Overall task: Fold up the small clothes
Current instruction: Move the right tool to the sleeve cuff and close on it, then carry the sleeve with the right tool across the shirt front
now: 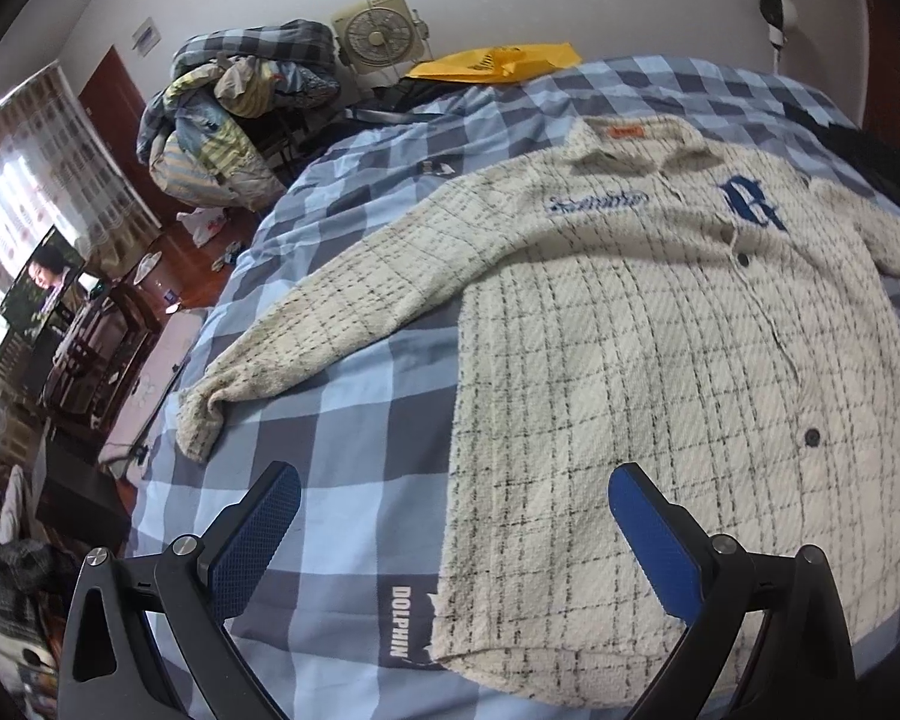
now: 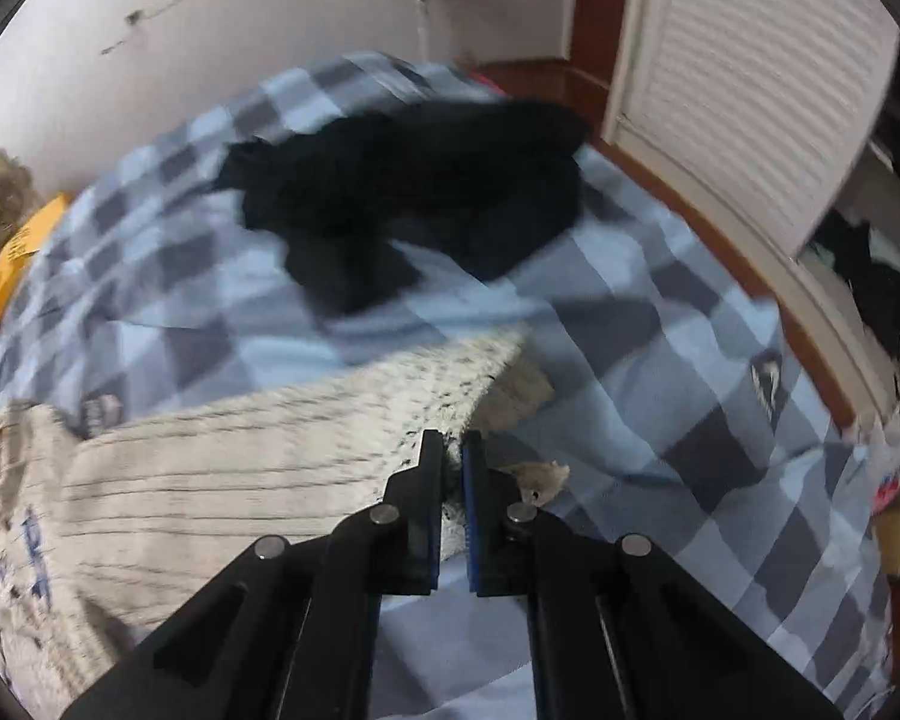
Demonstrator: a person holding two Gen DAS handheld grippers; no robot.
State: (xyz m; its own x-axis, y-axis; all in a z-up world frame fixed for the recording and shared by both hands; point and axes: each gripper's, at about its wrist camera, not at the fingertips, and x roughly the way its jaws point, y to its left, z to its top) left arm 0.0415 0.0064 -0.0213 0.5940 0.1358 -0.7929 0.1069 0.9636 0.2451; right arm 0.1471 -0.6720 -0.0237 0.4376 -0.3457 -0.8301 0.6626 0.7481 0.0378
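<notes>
Cream plaid jacket (image 1: pixel 660 330) lies face up on the blue checked bedspread (image 1: pixel 342 396), collar far, one sleeve stretched out to the left. Only the left wrist view shows it whole, with its blue letter patch (image 1: pixel 750 204) and dark buttons; there the left gripper (image 1: pixel 456 495) hovers over the near hem, fingers spread wide and holding nothing. The blurred right wrist view shows what that one cannot: the right gripper (image 2: pixel 453 450) pinched narrow on the jacket's other sleeve cuff (image 2: pixel 486 384), with a heap of black clothing (image 2: pixel 414 192) farther off.
</notes>
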